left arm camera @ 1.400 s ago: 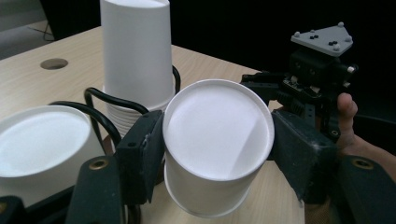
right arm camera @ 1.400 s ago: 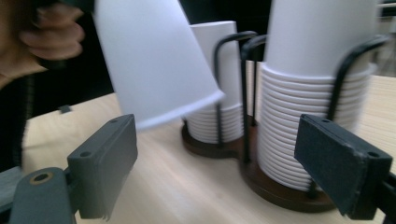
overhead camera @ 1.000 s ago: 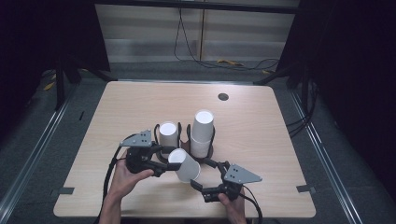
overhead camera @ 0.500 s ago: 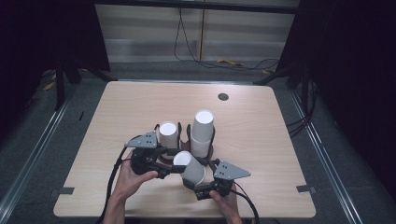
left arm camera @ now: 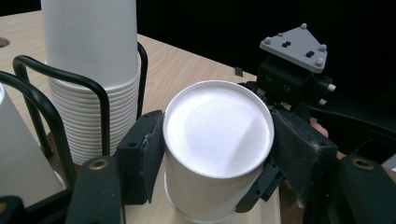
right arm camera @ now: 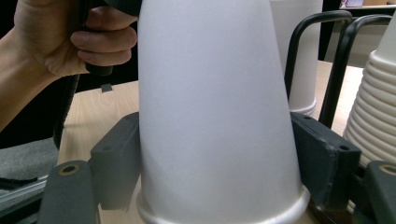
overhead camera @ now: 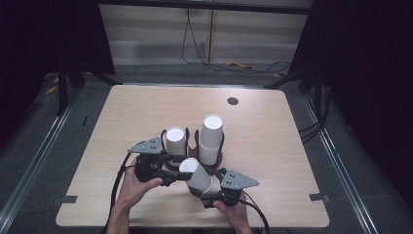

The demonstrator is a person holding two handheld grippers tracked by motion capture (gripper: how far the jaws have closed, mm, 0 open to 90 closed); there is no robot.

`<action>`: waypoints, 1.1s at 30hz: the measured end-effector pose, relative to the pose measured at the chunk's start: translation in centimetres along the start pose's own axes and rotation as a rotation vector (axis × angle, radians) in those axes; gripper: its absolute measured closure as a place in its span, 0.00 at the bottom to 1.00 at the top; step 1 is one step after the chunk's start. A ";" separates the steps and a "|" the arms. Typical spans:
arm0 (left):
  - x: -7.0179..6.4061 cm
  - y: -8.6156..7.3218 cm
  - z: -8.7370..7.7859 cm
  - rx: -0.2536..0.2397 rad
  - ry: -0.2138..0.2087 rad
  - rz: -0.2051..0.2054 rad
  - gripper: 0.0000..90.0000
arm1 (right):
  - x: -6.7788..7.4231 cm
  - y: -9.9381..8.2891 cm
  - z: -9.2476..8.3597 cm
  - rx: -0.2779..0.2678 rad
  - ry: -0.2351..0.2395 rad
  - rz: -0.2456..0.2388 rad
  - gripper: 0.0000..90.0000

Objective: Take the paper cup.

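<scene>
White paper cup (overhead camera: 196, 174) clamped between both hand-held grippers.

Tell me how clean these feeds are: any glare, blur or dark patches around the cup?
High view: table evenly lit, surroundings dark, the cup slightly soft. Left gripper view: the cup's base glares white with a soft shadow across it, black background. Right gripper view: the cup wall looms close and soft, with the cup stack blurred at the edge.

From my seat, the held cup (right arm camera: 215, 116) hides most of the black rack (right arm camera: 299, 51); its rim runs off-frame.
</scene>
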State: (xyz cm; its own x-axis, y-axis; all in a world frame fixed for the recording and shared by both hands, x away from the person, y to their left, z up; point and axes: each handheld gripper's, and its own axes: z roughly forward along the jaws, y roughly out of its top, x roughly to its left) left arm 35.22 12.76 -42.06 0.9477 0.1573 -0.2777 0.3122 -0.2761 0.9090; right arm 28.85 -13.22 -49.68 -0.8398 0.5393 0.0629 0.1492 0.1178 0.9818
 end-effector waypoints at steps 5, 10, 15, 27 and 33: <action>0.2 -0.4 0.2 -0.016 -0.004 0.003 0.40 | -0.1 0.1 -0.2 0.022 0.003 0.003 0.27; 0.3 -0.7 0.4 -0.010 0.010 0.001 0.31 | -0.2 0.2 -0.4 0.034 0.000 0.011 0.27; 0.2 -0.8 0.6 -0.018 -0.001 0.021 0.25 | -0.5 0.3 -0.7 0.062 -0.004 0.019 0.27; 0.4 -1.4 -0.6 -0.046 0.074 0.039 0.24 | -0.8 0.4 -0.9 0.114 -0.009 0.039 0.28; 0.4 -2.0 -0.9 -0.036 0.093 0.036 0.21 | -0.9 0.6 -0.8 0.158 0.005 0.035 0.28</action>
State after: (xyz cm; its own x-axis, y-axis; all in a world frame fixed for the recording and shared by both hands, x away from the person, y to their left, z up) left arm 34.90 14.23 -43.73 0.9475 0.2356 -0.2162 0.2739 -0.2491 0.9289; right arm 29.26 -14.29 -49.05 -0.8351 0.5414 0.0977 0.2585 0.2293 0.9384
